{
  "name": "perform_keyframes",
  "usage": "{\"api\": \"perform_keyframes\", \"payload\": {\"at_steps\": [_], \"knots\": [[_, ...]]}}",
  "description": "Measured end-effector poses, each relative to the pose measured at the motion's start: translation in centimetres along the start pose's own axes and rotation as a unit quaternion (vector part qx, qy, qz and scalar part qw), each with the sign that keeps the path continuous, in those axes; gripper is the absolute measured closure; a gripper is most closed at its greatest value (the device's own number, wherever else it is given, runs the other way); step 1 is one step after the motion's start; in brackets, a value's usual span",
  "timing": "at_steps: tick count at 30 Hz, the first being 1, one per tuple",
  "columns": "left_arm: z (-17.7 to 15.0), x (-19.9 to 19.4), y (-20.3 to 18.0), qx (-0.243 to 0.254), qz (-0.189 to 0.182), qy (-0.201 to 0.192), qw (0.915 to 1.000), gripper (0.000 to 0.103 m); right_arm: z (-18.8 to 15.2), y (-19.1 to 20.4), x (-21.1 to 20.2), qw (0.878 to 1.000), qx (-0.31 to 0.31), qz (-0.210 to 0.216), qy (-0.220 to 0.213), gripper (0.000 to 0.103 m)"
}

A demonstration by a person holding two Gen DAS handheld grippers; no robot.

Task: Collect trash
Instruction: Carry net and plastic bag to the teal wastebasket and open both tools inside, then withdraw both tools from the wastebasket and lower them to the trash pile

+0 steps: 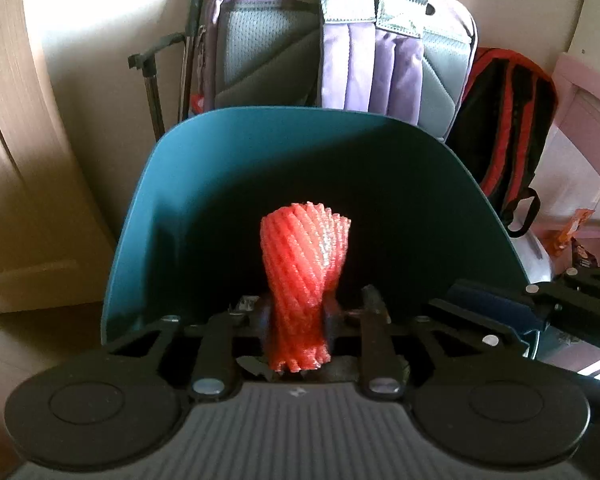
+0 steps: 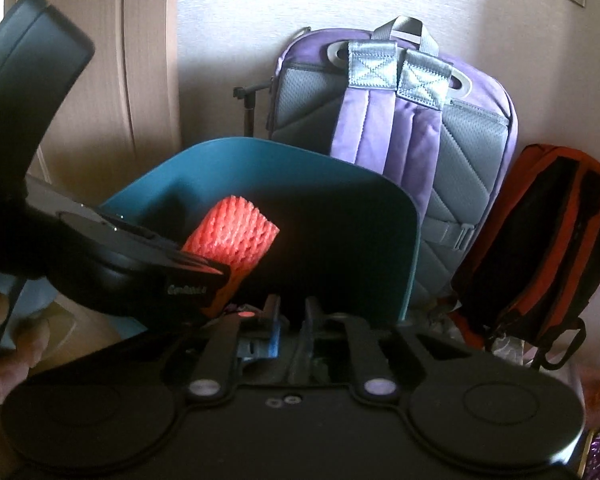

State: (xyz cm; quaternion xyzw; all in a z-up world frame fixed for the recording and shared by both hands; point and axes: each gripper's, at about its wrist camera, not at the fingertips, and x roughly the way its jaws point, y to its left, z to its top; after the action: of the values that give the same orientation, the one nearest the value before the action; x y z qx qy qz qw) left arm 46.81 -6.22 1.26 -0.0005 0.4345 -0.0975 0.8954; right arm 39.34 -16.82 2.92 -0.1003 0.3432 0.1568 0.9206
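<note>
My left gripper [image 1: 298, 316] is shut on a red foam fruit net [image 1: 304, 276], which stands up between its jaws over the open teal bin [image 1: 204, 184]. The net [image 2: 230, 234] and the left gripper's body [image 2: 112, 256] also show in the right wrist view, at the bin's [image 2: 360, 200] left side. My right gripper [image 2: 290, 316] sits at the bin's near rim with its jaws close together; it seems to pinch the rim, but the contact is dark and unclear. Its finger [image 1: 496, 304] shows at the bin's right edge in the left wrist view.
A purple and grey backpack [image 1: 348, 44] leans on the wall behind the bin. A black and red bag [image 1: 504, 128] stands to its right. A folded black stand [image 1: 152, 80] is at the left. Wrappers [image 1: 572, 236] lie at the far right.
</note>
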Motion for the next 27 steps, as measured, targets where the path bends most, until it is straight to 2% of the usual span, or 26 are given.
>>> {"api": "perform_keyframes", "payload": {"at_steps": [2, 3, 7, 11, 13, 17, 20, 23, 27], "knots": [[-0.1, -0.1, 0.2, -0.007, -0.004, -0.004, 1.0000, 0.055, 0.0, 0.0, 0.0, 1.000, 0.003, -0.001, -0.003, 0.087], [-0.2, -0.3, 0.2, -0.009, -0.006, -0.006, 0.9999, 0.052, -0.1, 0.0, -0.1, 1.000, 0.005, -0.001, -0.004, 0.085], [-0.3, -1.0, 0.0, -0.012, -0.011, -0.014, 0.9998, 0.051, -0.2, 0.1, -0.8, 1.000, 0.010, 0.002, -0.009, 0.082], [-0.5, -2.7, -0.3, -0.005, -0.010, -0.026, 0.9996, 0.042, -0.2, 0.2, -1.9, 1.000, 0.011, 0.000, -0.013, 0.079], [-0.7, -3.8, -0.5, -0.004, -0.013, -0.033, 0.9994, 0.042, -0.2, 0.2, -2.7, 1.000, 0.012, 0.001, -0.015, 0.077], [-1.3, -6.3, -0.7, -0.005, -0.016, -0.044, 0.9989, 0.041, -0.5, 0.6, -5.0, 1.000, 0.009, -0.001, -0.026, 0.068], [-1.9, -8.2, -0.8, -0.004, -0.013, -0.053, 0.9985, 0.035, -0.7, 0.8, -6.8, 0.999, 0.008, -0.001, -0.033, 0.063], [-2.6, -10.6, -0.8, -0.007, -0.027, -0.069, 0.9973, 0.027, -1.0, 1.0, -8.5, 0.999, 0.012, 0.003, -0.038, 0.062], [-3.9, -13.5, -1.0, -0.001, -0.031, -0.086, 0.9958, 0.023, -1.7, 1.4, -10.7, 0.999, 0.015, 0.012, -0.046, 0.061]]}}
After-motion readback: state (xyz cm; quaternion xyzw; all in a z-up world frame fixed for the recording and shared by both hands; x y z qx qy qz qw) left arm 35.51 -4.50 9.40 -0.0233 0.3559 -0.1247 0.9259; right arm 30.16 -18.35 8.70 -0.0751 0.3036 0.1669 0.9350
